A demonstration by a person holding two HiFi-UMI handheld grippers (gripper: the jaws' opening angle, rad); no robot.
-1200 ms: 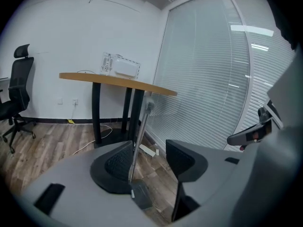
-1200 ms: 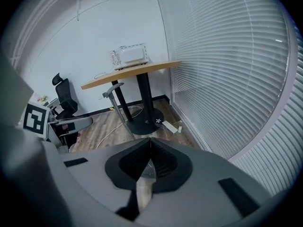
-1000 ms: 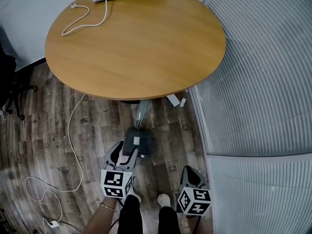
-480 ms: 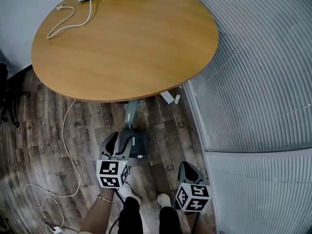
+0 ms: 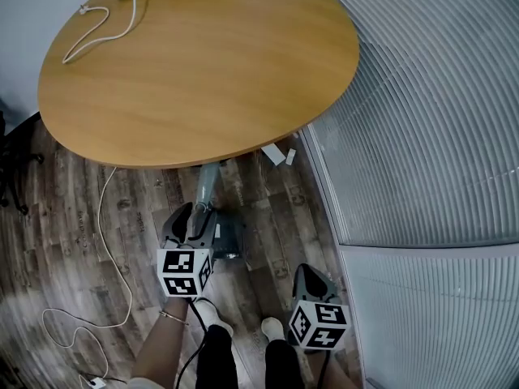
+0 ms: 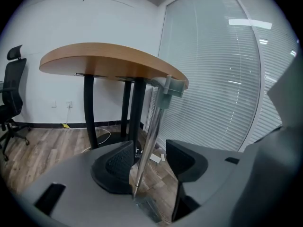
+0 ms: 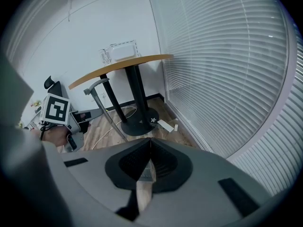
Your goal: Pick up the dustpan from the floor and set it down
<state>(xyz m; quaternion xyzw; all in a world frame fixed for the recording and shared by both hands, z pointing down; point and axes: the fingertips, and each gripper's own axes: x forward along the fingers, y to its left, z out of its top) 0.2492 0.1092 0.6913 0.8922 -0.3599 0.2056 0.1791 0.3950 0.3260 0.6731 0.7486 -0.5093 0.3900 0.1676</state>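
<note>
The grey long-handled dustpan (image 5: pixel 229 237) stands on the wood floor by the table's foot. Its metal handle (image 5: pixel 207 183) rises steeply toward the table edge. My left gripper (image 5: pixel 193 215) is open, with one jaw on each side of the handle. In the left gripper view the handle (image 6: pixel 154 126) runs up between the jaws of the left gripper (image 6: pixel 149 162), close to the left pad, with a gap to the right pad. My right gripper (image 5: pixel 310 274) hangs low at the right, away from the dustpan. In its own view the right gripper (image 7: pixel 150 150) is shut and holds nothing.
A round wooden table (image 5: pixel 195 63) on a black pedestal base (image 7: pixel 139 124) overhangs the handle's top. A glass wall with blinds (image 5: pixel 422 112) runs along the right. White scraps (image 5: pixel 274 154) and a white cable (image 5: pixel 105 241) lie on the floor. An office chair (image 6: pixel 12 98) stands at the left.
My left gripper has moved forward from beside the pan until the handle stands between its jaws. The right gripper has stayed where it was.
</note>
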